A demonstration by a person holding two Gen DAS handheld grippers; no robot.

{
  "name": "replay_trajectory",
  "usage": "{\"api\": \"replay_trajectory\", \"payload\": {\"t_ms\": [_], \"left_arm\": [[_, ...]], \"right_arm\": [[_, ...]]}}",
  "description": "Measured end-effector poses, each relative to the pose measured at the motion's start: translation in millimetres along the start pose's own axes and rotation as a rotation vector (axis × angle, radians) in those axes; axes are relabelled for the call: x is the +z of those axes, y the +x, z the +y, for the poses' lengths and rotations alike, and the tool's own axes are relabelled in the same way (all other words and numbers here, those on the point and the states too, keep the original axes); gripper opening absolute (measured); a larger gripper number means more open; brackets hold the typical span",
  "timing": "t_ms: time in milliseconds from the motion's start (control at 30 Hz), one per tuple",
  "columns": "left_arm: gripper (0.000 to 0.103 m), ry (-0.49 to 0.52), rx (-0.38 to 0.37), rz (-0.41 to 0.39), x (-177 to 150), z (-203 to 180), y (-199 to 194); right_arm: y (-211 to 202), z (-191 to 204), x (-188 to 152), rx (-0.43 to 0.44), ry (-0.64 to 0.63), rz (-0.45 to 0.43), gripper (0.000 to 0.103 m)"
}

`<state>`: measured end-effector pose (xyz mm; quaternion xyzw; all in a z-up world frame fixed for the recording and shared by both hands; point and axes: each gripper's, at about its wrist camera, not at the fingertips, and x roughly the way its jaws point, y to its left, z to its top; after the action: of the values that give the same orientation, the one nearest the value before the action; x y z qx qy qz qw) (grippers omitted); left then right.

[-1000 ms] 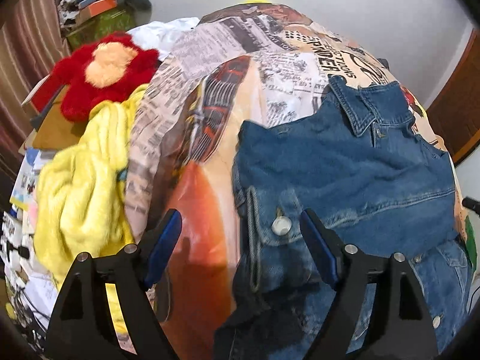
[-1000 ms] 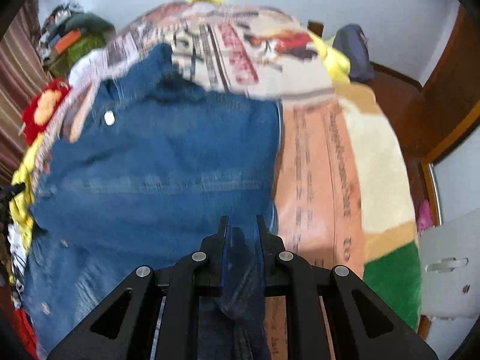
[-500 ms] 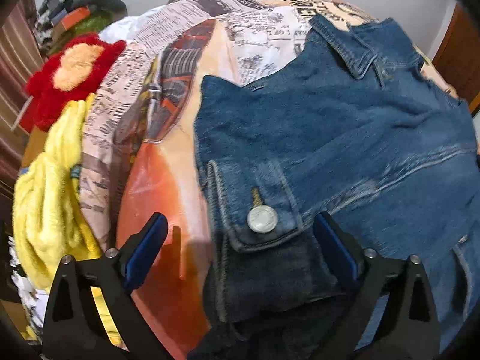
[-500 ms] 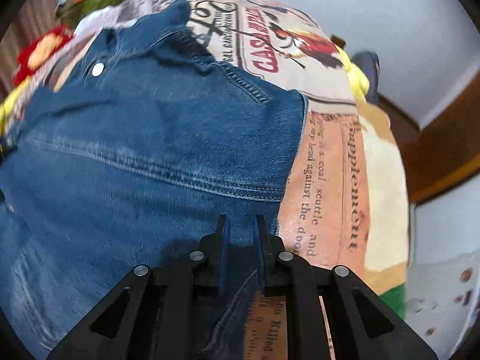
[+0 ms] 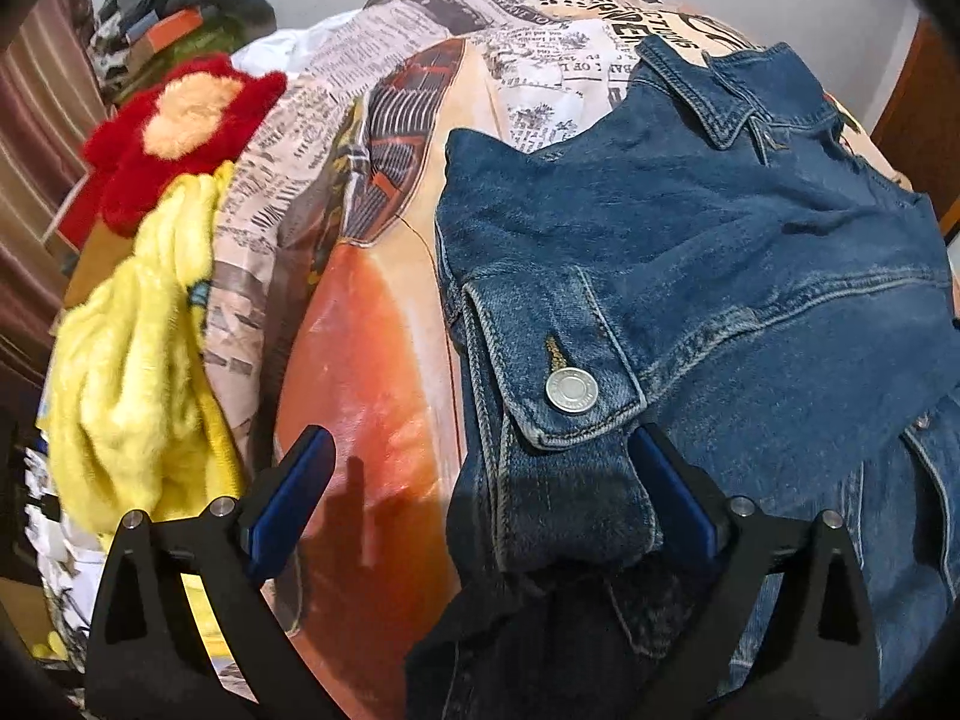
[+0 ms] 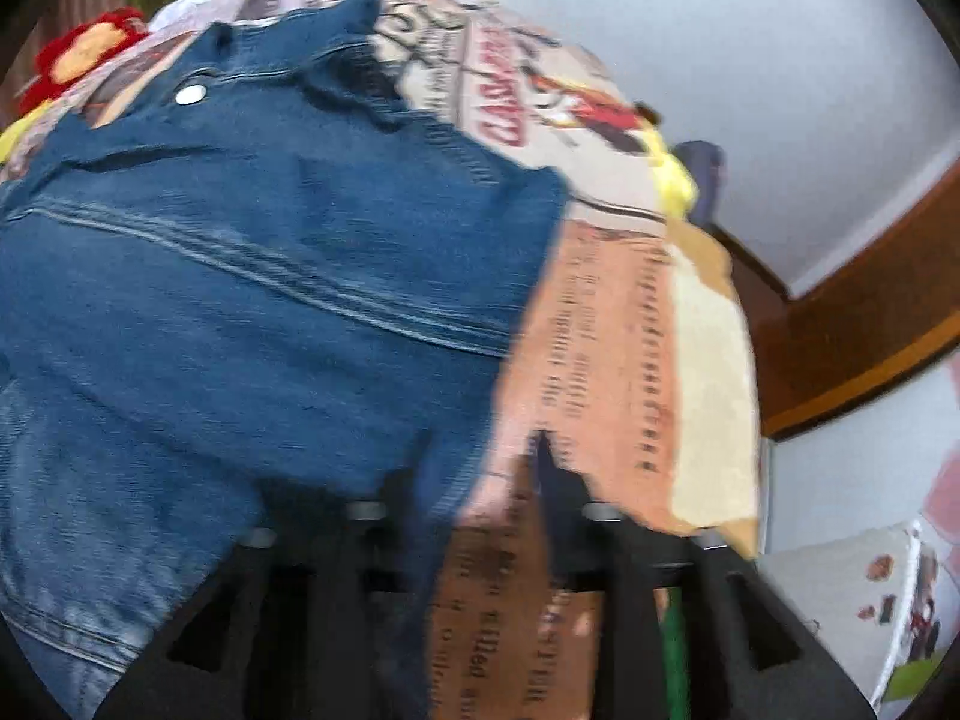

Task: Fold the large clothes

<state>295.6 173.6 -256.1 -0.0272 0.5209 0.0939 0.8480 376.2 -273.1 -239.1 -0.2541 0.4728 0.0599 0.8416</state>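
A blue denim jacket [image 5: 690, 276] lies on a bed covered by a newspaper-print sheet [image 5: 372, 324], sleeves folded in, collar at the far end. A sleeve cuff with a metal button [image 5: 573, 390] lies on top. My left gripper [image 5: 480, 474] is open, its blue-padded fingers [image 5: 288, 492] spread on either side of the cuff's near end, not closed on it. In the blurred right wrist view the jacket [image 6: 252, 276] fills the left half. My right gripper [image 6: 486, 462] is open at the jacket's right edge, its jaws apart, holding nothing.
A yellow fluffy blanket [image 5: 132, 372] and a red plush toy [image 5: 180, 120] lie left of the bed, with a heap of clothes [image 5: 174, 12] behind them. A white wall and wooden door frame [image 6: 870, 312] are to the right.
My right gripper was shut on the jacket's fabric and has opened, letting it go. My left gripper stayed open and moved closer over the sleeve cuff.
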Motion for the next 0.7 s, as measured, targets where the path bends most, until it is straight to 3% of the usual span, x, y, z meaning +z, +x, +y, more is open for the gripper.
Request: {"api": "replay_trajectory", "payload": {"t_ms": [33,67,167,233,333,500,700], "left_arm": [[0.1,0.005,0.006,-0.002,0,-1,-1],[0.099,0.009,0.009,-0.001,0,-1,-3],[0.099,0.02,0.002,-0.005,3,-1,-9],[0.099,0.02,-0.01,-0.017,7,1,-15],[0.099,0.007,-0.016,-0.048,20,6,-22],[0.099,-0.022,-0.026,-0.07,49,18,-20],[0.099,-0.102,-0.095,-0.017,75,34,10]], "right_arm": [[0,-4,-2,-0.046,0.013,-0.003,0.084],[0,-11,-4,-0.064,0.037,0.002,0.086],[1,-33,-8,0.041,0.145,0.063,0.087],[0,-40,-9,0.063,0.179,0.083,0.087],[-9,-51,-6,0.084,0.221,0.057,0.087],[-23,-69,16,0.214,0.331,0.007,0.087],[-7,-82,57,0.362,0.431,0.006,0.087]]}}
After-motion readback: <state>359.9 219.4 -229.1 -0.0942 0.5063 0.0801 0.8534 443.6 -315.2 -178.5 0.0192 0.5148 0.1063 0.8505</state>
